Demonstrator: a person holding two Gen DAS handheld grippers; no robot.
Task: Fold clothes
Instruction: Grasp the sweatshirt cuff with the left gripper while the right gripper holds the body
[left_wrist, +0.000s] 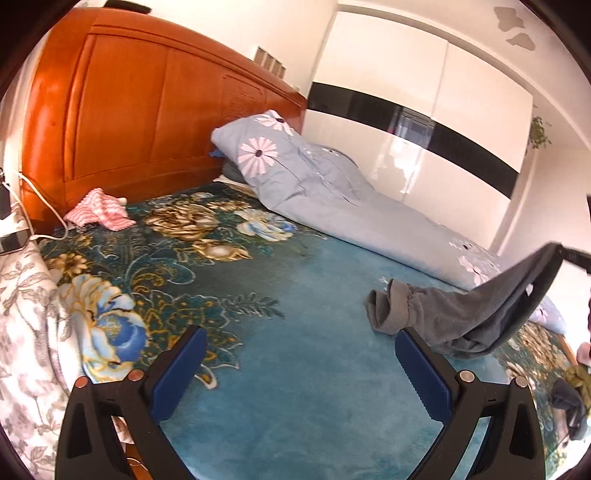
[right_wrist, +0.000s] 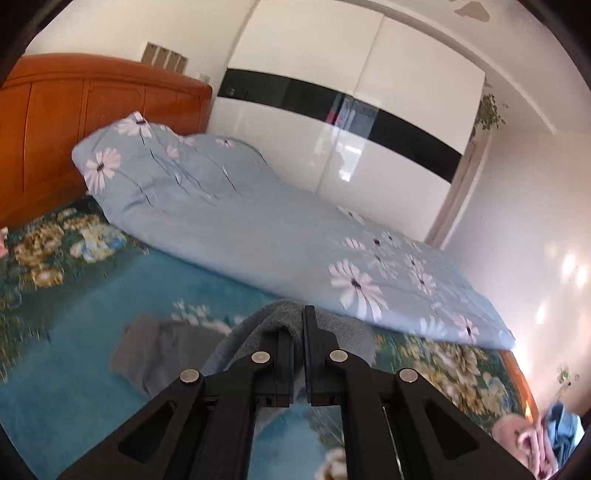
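Note:
A grey garment (left_wrist: 461, 317) stretches across the blue floral bedspread (left_wrist: 295, 332), one end bunched on the bed and the other end lifted toward the right edge of the left wrist view. My right gripper (right_wrist: 301, 325) is shut on the grey garment (right_wrist: 280, 314), which drapes over its tips and hangs down to the bedspread (right_wrist: 92, 350). That gripper shows as a dark tip (left_wrist: 576, 256) at the far right of the left wrist view. My left gripper (left_wrist: 299, 354) stands open above the bedspread, left of the garment, with nothing between its blue pads (left_wrist: 424, 373).
A folded light-blue flowered duvet (left_wrist: 332, 188) lies along the far side of the bed by the orange wooden headboard (left_wrist: 129, 110). A pink-and-white cloth (left_wrist: 99, 210) sits near the headboard. A grey floral quilt (left_wrist: 26, 314) is at the left. More clothes (left_wrist: 569, 398) lie at the right edge.

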